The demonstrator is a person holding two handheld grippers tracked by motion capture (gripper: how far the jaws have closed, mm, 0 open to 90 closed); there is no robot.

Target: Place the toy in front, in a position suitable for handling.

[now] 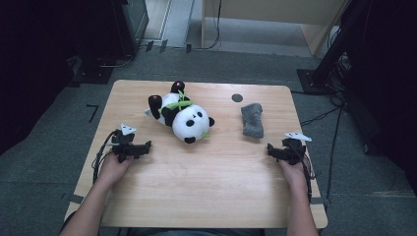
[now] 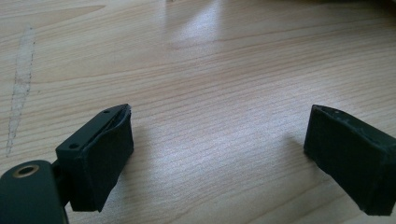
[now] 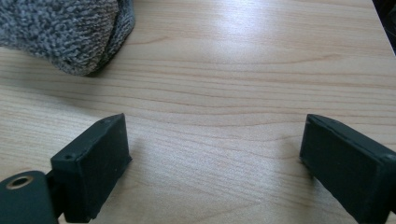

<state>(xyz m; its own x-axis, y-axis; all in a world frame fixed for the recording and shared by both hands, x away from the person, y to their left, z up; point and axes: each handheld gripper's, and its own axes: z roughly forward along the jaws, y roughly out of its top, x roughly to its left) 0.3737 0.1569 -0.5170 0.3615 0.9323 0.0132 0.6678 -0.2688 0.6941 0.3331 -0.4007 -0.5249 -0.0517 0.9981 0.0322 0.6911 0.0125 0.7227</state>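
Light wooden table (image 1: 196, 182), person seated at its near edge, one two-jaw black gripper in each hand. Left gripper (image 1: 145, 147) rested low near the table's left side, jaws spread wide over bare wood, nothing between them; its own view confirmed this (image 2: 219, 140). Right gripper (image 1: 272, 150) sat near the right side, jaws likewise wide apart and empty (image 3: 215, 144).

Nearest thing to the right gripper was a grey knitted woollen sock-like bundle (image 1: 253, 120), lying just ahead of it, apart from the jaws; in the right gripper view its fuzzy edge (image 3: 65, 32) showed at upper left. A black-and-white plush panda with a green ribbon (image 1: 183, 115) lay on its back mid-table, near the left gripper but not touching.

Risks, as judged: the knit was soft and loose, so a shallow pinch could catch only a fold and let it slump or drag. The panda was rounded and could roll off a narrow grip.

Hard to make out: a small dark round mark (image 1: 237, 97) beyond the bundle, hole or disc, could not tell. The bundle was cut off in the right gripper view.
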